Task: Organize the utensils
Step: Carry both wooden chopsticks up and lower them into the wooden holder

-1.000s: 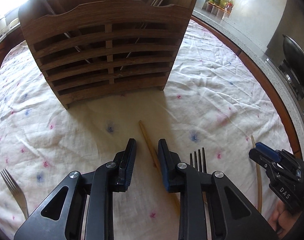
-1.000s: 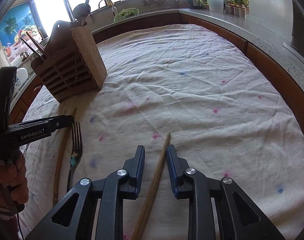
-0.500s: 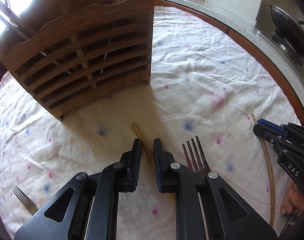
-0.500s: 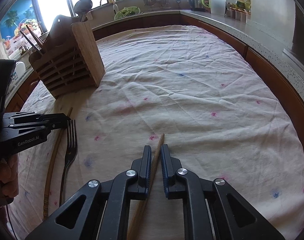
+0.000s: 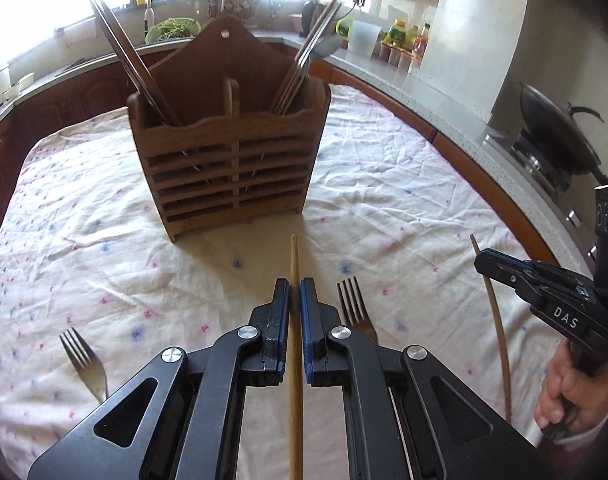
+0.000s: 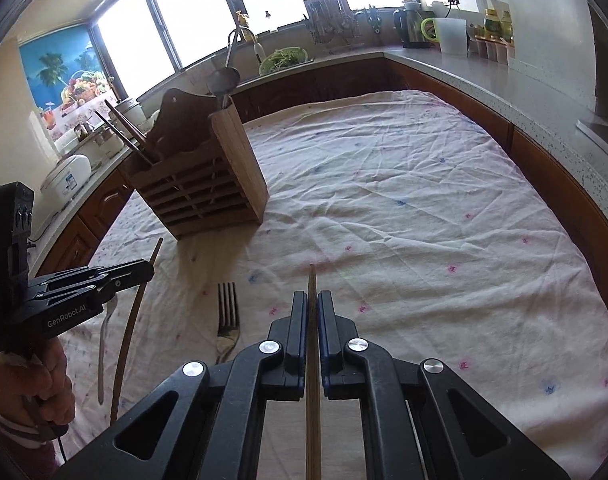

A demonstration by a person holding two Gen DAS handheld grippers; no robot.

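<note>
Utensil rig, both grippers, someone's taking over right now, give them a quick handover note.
Left gripper: shut on a wooden chopstick.
Right gripper: shut on a second wooden chopstick.
Wooden caddy stands on the tablecloth; its left compartment holds dark chopsticks, its right compartment holds metal utensils.
Loose on the cloth: one fork just right of the left gripper, another fork off to its left.
Done: both chopsticks gripped.
Left: probably drop both chopsticks in with the dark ones, then put away the two forks.
</note>
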